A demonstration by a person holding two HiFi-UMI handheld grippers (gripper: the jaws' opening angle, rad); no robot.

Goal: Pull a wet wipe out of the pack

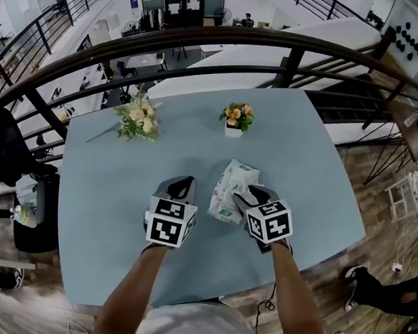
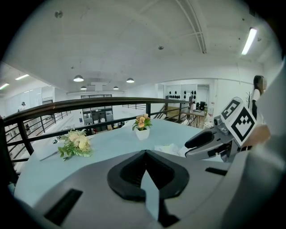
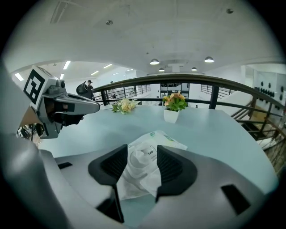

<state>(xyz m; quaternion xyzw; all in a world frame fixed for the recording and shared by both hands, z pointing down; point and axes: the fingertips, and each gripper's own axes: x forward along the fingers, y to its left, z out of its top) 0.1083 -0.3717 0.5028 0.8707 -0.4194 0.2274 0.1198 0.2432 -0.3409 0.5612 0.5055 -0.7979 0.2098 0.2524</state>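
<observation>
Pale blue worktop [image 1: 109, 178]: the wipe pack [image 1: 235, 176] lay at 6 o'clock from the potted flowers [image 1: 235, 121], right tool [image 3: 142, 157] spread astride its crumpled near end, left tool [image 2: 145, 154] pressed together at its 9 o'clock, so a pull could have dragged the unpinned pack along.

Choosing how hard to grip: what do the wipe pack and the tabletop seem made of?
Wipe pack: thin white plastic film, slightly glossy, judging by its soft creases and crumpled end. Tabletop: smooth matt pale-blue surface, perhaps laminate or paint; no grain shows.
</observation>
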